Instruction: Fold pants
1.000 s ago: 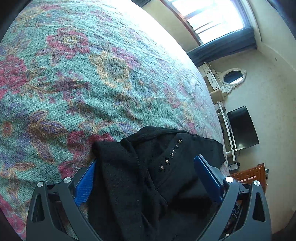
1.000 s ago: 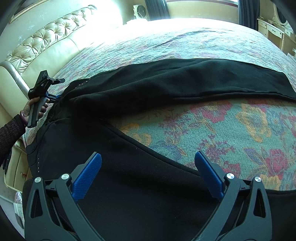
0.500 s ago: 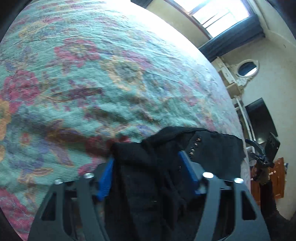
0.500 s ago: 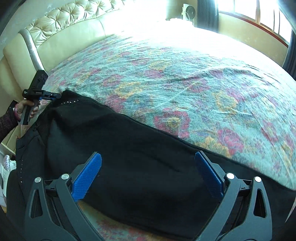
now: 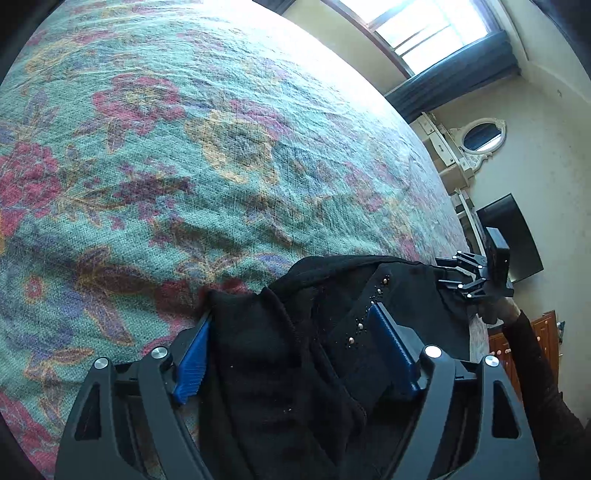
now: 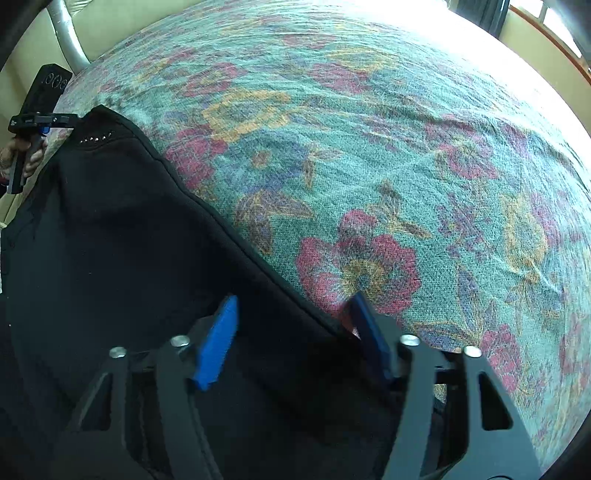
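Observation:
The black pants (image 6: 122,229) with a row of small studs lie along the near side of a floral bedspread (image 6: 369,147). My left gripper (image 5: 291,332) is shut on a bunched corner of the pants (image 5: 280,354), its blue pads pressing the cloth from both sides. My right gripper (image 6: 295,317) is closing on the pants' edge, with black cloth between its blue pads; how firm the grip is does not show. The right gripper also shows in the left wrist view (image 5: 476,277) at the far end of the cloth, and the left gripper in the right wrist view (image 6: 40,118).
The bedspread (image 5: 184,147) stretches away ahead of both grippers. A cream padded headboard (image 6: 110,22) stands behind the left hand. A window (image 5: 424,26), a white dresser with oval mirror (image 5: 472,140), a dark screen (image 5: 513,232) and a wooden cabinet (image 5: 532,332) are beyond the bed.
My left gripper went from open around the bunched cloth to shut on it. My right gripper swung to the pants' edge and its jaws narrowed around the cloth.

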Action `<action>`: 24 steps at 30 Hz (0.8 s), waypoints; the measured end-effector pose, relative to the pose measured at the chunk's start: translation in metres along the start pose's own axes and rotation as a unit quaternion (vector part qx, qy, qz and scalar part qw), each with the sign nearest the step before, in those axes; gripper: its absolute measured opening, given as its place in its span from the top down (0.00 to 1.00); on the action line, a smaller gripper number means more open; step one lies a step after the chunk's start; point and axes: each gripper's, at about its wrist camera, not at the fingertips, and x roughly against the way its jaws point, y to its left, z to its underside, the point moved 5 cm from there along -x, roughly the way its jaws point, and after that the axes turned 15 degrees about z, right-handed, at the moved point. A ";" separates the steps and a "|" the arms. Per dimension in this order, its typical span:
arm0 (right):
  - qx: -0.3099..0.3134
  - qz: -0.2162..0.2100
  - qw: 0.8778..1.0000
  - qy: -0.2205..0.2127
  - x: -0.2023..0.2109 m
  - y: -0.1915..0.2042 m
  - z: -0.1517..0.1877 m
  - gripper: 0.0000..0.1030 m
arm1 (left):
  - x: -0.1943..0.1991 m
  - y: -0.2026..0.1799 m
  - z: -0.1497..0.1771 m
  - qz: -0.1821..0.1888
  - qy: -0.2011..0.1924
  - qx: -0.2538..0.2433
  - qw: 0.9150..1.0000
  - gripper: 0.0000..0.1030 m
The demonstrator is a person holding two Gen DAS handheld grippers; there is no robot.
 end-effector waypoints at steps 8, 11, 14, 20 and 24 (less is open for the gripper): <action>0.004 0.081 0.994 -0.070 0.052 0.020 0.017 0.91 | 0.014 0.003 0.003 -0.033 -0.029 0.015 0.999 0.67; -0.002 0.108 0.988 -0.111 0.089 0.031 0.029 0.91 | 0.028 -0.018 0.006 -0.008 -0.068 -0.002 0.998 0.67; -0.019 0.130 0.980 -0.153 0.134 0.048 0.052 0.91 | 0.055 -0.048 0.015 0.039 -0.112 -0.033 0.992 0.67; -0.013 0.178 0.965 -0.191 0.193 0.127 0.148 0.90 | 0.098 -0.092 0.089 0.069 -0.140 -0.074 0.985 0.67; -0.008 0.171 0.972 -0.164 0.178 0.191 0.211 0.90 | 0.102 -0.077 0.154 0.055 -0.123 -0.033 0.990 0.66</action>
